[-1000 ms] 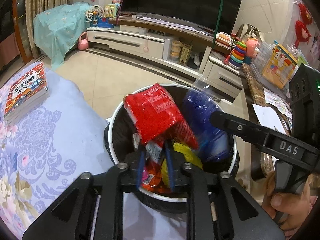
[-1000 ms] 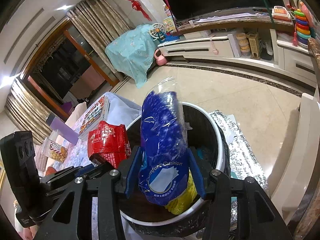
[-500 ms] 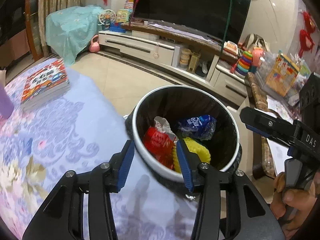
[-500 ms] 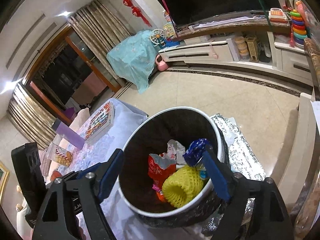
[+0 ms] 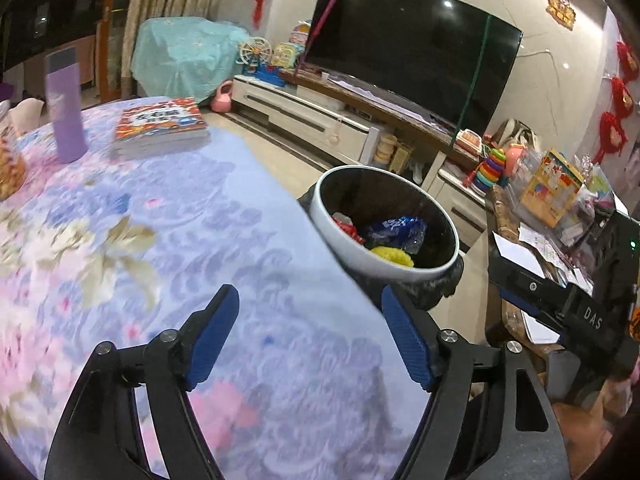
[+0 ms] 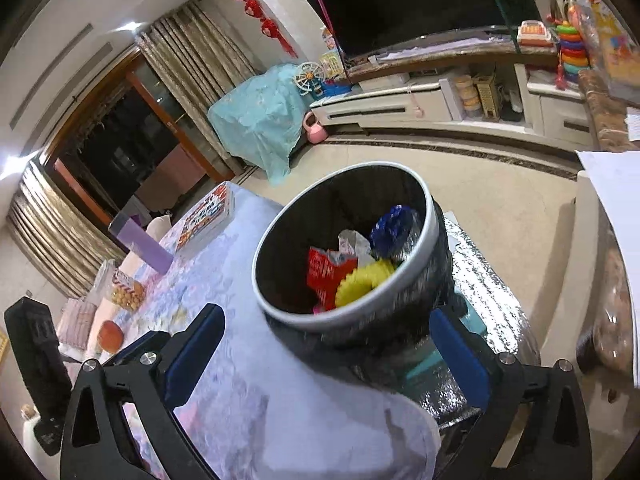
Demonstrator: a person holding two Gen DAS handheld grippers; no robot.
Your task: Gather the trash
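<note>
A round black trash bin with a white rim (image 5: 400, 272) (image 6: 352, 314) stands beside the table's edge. Inside lie a red wrapper (image 6: 326, 276), a blue plastic bag (image 5: 396, 230) (image 6: 394, 224), a yellow foam net (image 5: 394, 255) (image 6: 362, 282) and a white scrap. My left gripper (image 5: 308, 336) is open and empty above the floral tablecloth, short of the bin. My right gripper (image 6: 328, 354) is open and empty, its fingers either side of the bin's near wall; it also shows at the right of the left wrist view (image 5: 560, 312).
On the floral tablecloth (image 5: 140, 240) lie a stack of books (image 5: 160, 128), a purple bottle (image 5: 66, 108), a snack bag (image 6: 126, 292) and an orange fruit (image 6: 109, 336). A silver foil mat (image 6: 480, 280) lies under the bin. A TV cabinet (image 5: 320, 120) stands behind.
Both grippers let go of the red wrapper and blue bag, which dropped into the bin. Both opened wide and pulled back and up, the left over the tablecloth.
</note>
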